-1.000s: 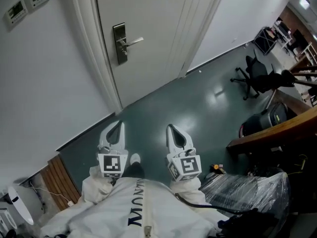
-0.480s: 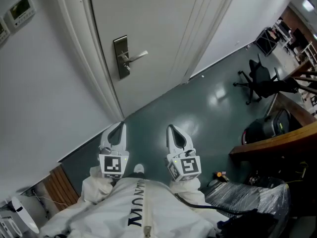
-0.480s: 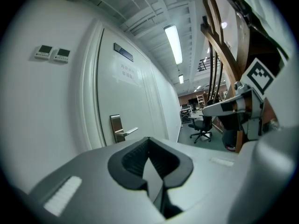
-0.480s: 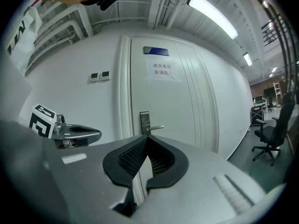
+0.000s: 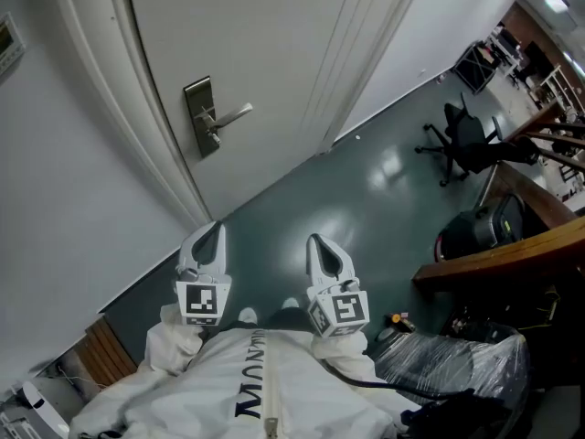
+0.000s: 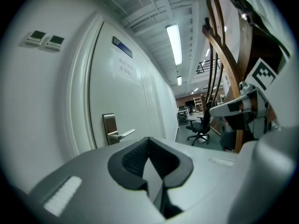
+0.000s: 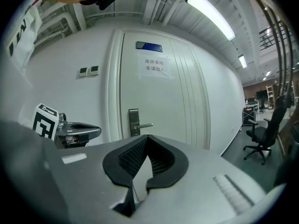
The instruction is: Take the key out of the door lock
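Well short of the lock plate (image 5: 201, 117), both of my grippers hang low at my waist, over the front of my jacket (image 5: 260, 396). Change noted: over the last second the lock plate has slid down and to the left in the head view. The door (image 5: 274, 44) now fills more of that view. Of the wall controls left of the lock plate, only the edge of one wall control (image 5: 5, 42) remains in frame. I judge that I have moved or leaned toward the door. The grippers have kept their place in front of me. For the task this is approach only; nothing has reached the lock. The key should sit in the lock plate below the handle (image 5: 233, 114). A small detail shows there in the head view, but it is too small to call a key, and neither gripper view settles it. The left gripper (image 5: 212, 236) is fully closed, tips meeting, with nothing between them and touching nothing. The right gripper (image 5: 320, 245) is likewise closed and empty. In its own view the lock plate stands straight ahead, just above its tips. In my judgement one gripper must be raised to the lock plate and opened before the key can be taken, and the right looks better lined up.
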Tool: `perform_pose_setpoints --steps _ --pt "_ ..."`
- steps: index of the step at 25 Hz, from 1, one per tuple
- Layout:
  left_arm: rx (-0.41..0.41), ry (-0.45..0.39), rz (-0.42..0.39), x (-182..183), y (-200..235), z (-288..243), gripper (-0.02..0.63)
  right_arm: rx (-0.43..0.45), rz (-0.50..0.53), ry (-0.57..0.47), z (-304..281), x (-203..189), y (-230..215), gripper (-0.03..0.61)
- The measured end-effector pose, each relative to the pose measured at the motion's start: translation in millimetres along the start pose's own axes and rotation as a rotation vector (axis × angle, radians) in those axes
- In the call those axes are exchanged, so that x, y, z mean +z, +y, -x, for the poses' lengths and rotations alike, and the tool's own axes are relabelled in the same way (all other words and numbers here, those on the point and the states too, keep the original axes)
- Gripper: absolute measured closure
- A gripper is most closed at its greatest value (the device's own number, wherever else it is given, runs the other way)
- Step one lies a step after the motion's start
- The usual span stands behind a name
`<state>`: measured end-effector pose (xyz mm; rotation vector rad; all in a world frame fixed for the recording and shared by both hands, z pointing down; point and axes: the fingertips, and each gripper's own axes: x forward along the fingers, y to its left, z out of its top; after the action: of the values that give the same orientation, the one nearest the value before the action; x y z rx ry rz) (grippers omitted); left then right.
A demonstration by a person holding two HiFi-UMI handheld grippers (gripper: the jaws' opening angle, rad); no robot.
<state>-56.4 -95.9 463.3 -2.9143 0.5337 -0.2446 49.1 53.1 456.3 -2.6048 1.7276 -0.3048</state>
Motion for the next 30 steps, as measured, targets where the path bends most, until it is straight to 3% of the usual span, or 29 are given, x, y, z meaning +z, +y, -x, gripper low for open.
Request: perform_pose_setpoints --steps 6,16,30 --pt "0.042 0.014 -0.003 -2 -1 -32 0.614 0.041 0.001 0.002 -31 1 -29 0.578" --pt "0.225 0.045 -0.024 16 38 -91 0.614 0.226 0.034 -0.041 -132 45 -61 0.578" --pt "0.537 0.124 0.016 13 74 -108 0.614 0.549 0.071 0.007 -222 53 -50 0.578"
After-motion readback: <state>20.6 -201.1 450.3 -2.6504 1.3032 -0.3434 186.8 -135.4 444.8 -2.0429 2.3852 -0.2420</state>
